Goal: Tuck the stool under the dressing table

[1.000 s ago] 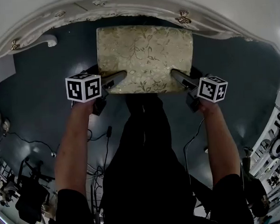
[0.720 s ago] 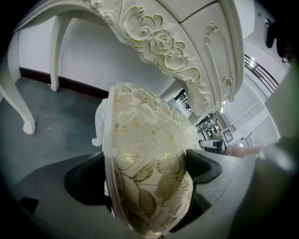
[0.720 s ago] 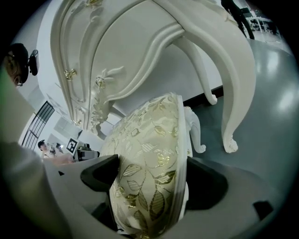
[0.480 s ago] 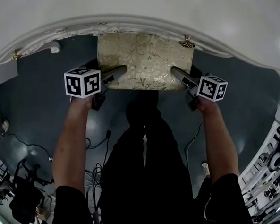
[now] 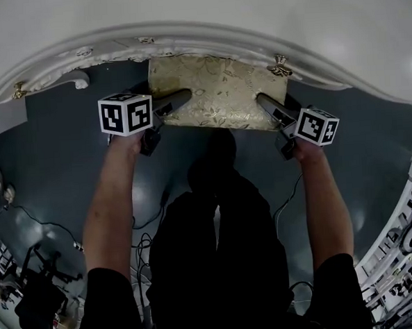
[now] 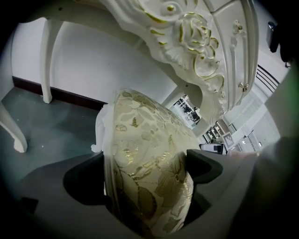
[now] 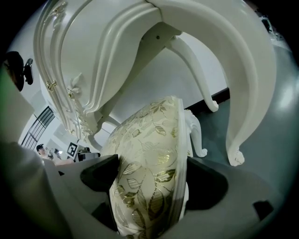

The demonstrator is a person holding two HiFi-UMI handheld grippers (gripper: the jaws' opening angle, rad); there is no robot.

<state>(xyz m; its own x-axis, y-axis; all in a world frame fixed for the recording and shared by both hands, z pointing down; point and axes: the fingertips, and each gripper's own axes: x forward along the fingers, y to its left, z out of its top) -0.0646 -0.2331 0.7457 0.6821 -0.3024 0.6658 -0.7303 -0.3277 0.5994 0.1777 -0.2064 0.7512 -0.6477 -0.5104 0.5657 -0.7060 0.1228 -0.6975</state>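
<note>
Stool (image 5: 219, 90): soft seat, hard frame, likely a bit heavy.
Left tool (image 5: 176, 99): clamped on the seat's near edge.
Right tool (image 5: 268, 106): clamped there too.
Table (image 5: 183, 16): the stool is partly under it.

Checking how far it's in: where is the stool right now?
In the head view the stool sits top centre, partly under the dressing table, its near corners clamped by the left gripper and right gripper.

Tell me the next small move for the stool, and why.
Probably a short push straight forward. The left gripper and the right gripper are shut on the stool at its near edge, and much of its seat shows in front of the dressing table, so it is not yet tucked.
</note>
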